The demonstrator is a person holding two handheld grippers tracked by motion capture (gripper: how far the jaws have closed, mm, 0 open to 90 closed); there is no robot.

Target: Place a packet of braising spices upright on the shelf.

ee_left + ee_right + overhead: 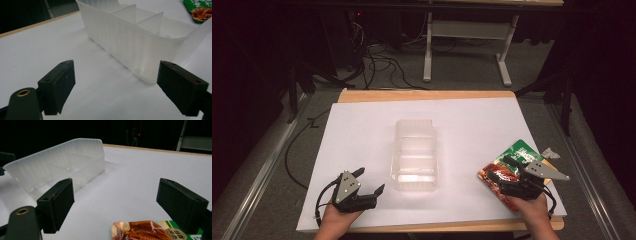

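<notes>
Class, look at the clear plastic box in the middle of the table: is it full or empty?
Empty. The box stands upright, and through its open top its compartments show bare, with only dividers inside.

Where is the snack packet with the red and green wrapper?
The snack packet lies at the table's right side in the high view, under the open right gripper, right of the clear container.

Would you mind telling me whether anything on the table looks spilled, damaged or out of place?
Nothing looks spilled or damaged. The clear divided container stands upright and empty mid-table. The snack packet lies flat but askew near the table's right edge, under the open right tongs.
</notes>
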